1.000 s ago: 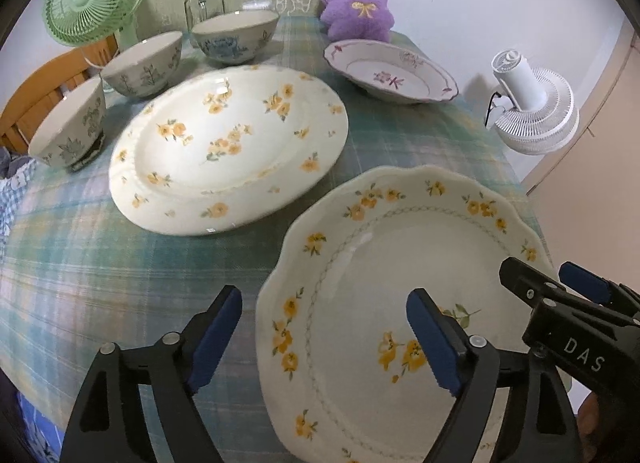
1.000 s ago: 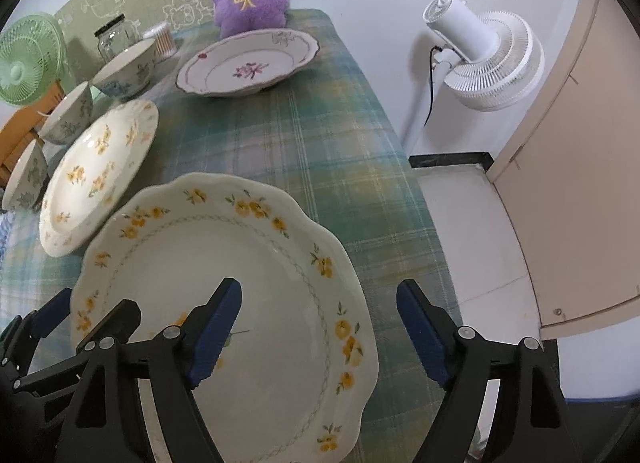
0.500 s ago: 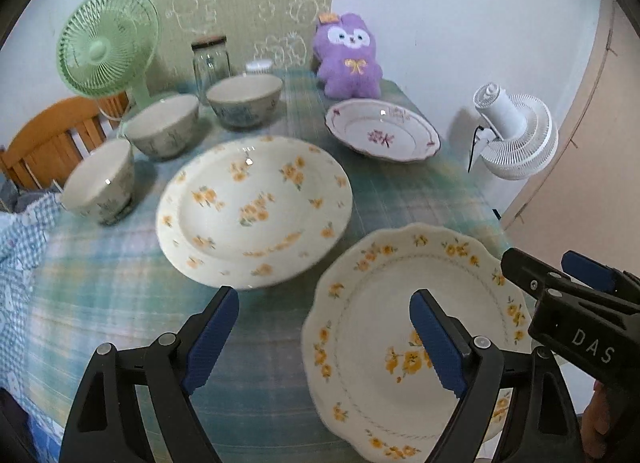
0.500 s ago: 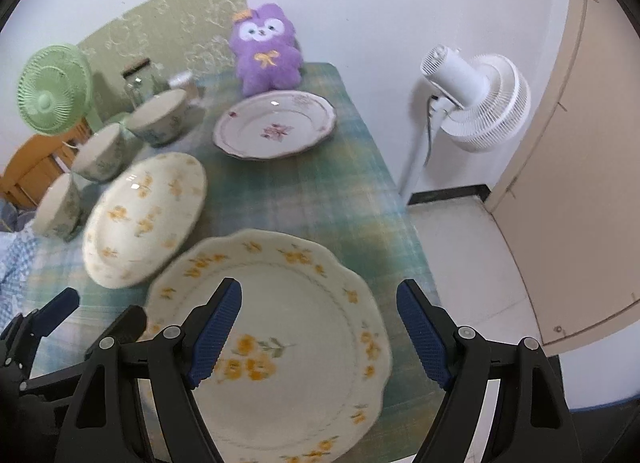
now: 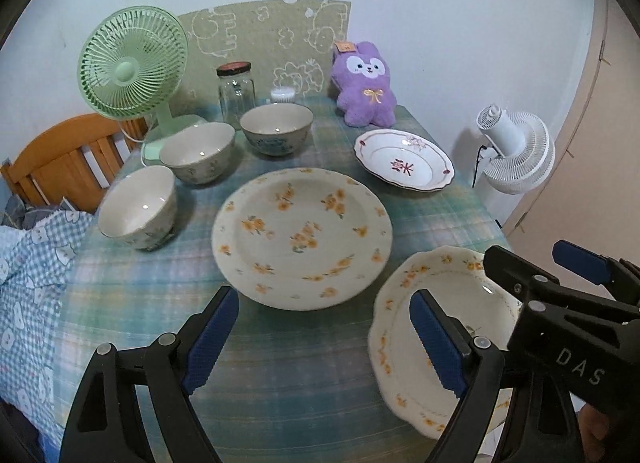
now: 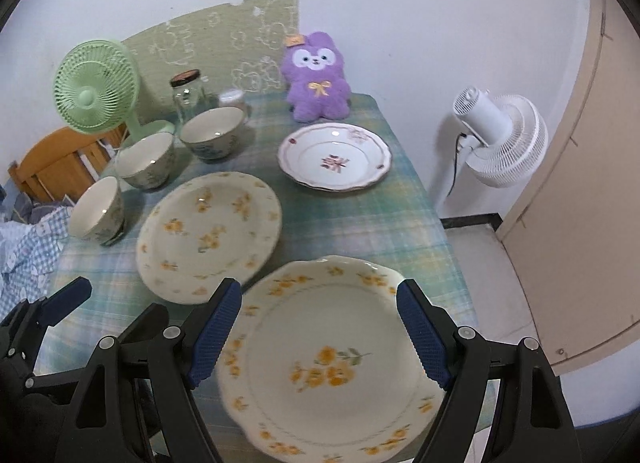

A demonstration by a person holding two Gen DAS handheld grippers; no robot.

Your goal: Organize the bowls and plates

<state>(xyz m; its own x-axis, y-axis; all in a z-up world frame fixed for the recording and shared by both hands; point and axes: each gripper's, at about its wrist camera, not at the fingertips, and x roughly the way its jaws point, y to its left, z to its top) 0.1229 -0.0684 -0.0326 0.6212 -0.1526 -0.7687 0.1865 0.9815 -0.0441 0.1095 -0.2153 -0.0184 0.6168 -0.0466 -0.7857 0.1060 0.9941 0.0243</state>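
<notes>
Both your tools, left tool (image 5: 324, 339) and right tool (image 6: 320, 333), hang wide open over the counter (image 5: 304, 375), gripping nothing. Nothing's stacked yet, so it's all left to do: three plates (image 5: 302, 237) and three bowls (image 5: 138, 207) sit spread out, bowls along the left, scalloped plate (image 6: 336, 359) under the right tool.

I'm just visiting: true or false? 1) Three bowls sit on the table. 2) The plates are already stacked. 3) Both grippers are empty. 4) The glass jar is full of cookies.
1) True: three bowls.
2) False: the round floral plate, scalloped yellow-flower plate and red-trimmed plate lie apart.
3) True: left gripper and right gripper are open, holding nothing.
4) False: the glass jar looks empty.
</notes>
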